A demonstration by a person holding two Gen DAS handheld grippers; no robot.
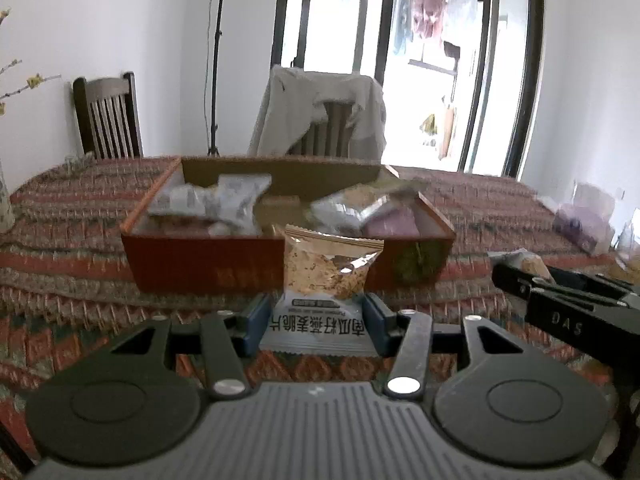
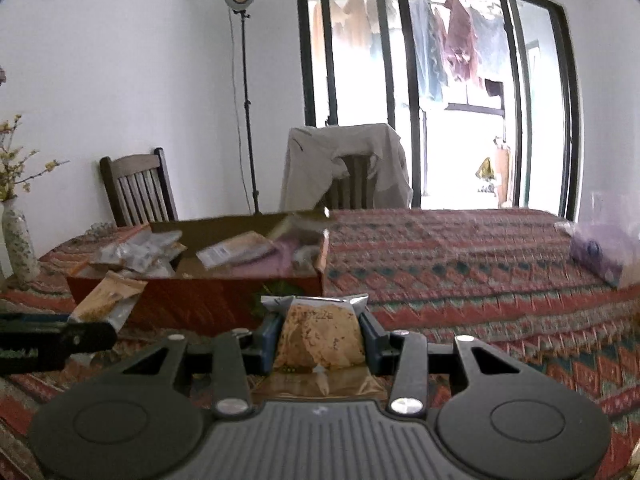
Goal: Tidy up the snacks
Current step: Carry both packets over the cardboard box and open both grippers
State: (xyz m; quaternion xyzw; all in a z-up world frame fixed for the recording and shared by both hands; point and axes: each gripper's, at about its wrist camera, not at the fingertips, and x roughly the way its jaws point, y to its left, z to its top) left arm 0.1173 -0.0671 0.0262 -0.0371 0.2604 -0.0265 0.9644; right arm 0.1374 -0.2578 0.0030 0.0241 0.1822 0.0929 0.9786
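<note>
A white-and-tan oat crisp packet (image 1: 326,296), printed with dark characters and showing grainy crisps through its clear half, is standing upright, clamped between the blue pads of the left tool (image 1: 318,322). A second clear packet holding a speckled round cracker (image 2: 320,336) is sitting pinched in the right tool (image 2: 320,338). Beyond both, an open red box (image 1: 200,264) is lying on the bench, holding several jumbled silver, white and purple snack packets.

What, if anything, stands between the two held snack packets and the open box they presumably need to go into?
Only the box's near wall. The left gripper holds an oat crisp packet and the right gripper a cracker packet, both just before that wall. Each must clear its rim; inside, other packets already lie, with a bare gap in the middle.
</note>
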